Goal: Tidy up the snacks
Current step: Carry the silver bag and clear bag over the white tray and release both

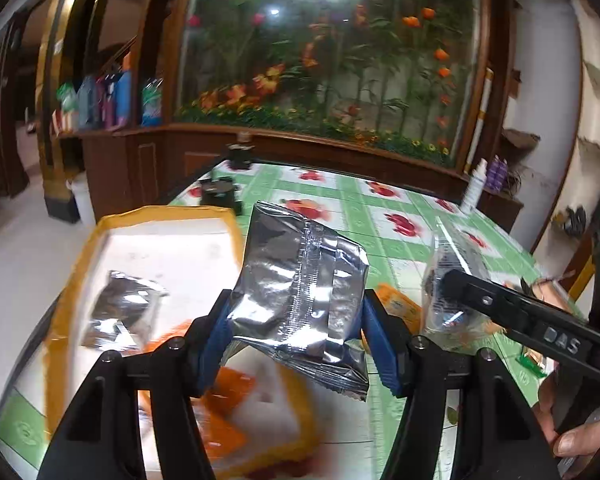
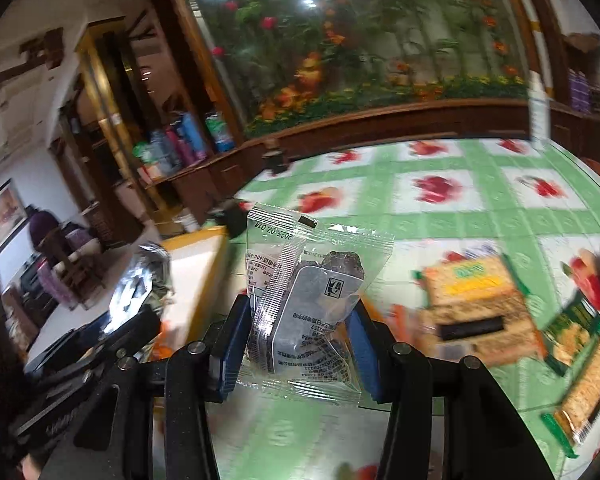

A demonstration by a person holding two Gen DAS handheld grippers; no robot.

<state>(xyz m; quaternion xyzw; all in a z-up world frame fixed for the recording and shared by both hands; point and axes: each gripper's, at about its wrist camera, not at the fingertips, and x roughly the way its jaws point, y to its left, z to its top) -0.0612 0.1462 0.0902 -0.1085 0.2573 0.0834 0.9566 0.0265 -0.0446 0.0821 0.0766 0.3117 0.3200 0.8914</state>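
My left gripper [image 1: 296, 332] is shut on a silver foil snack packet [image 1: 300, 280], held above the right edge of a yellow-rimmed white tray [image 1: 156, 216]. Another silver packet [image 1: 120, 312] and orange packets [image 1: 224, 424] lie in the tray. My right gripper [image 2: 300, 336] is shut on a clear packet with a dark snack [image 2: 312, 304], held above the table just right of the tray [image 2: 204, 272]. The right gripper also shows in the left wrist view [image 1: 440, 280], holding the clear packet [image 1: 448, 272].
Green-and-white fruit-pattern tablecloth [image 2: 440, 216]. Several cracker packets [image 2: 476, 312] lie on the table to the right. Black small objects [image 1: 220, 192] stand beyond the tray. A white bottle [image 1: 474, 184] stands at the far table edge. A wooden cabinet with flowers stands behind.
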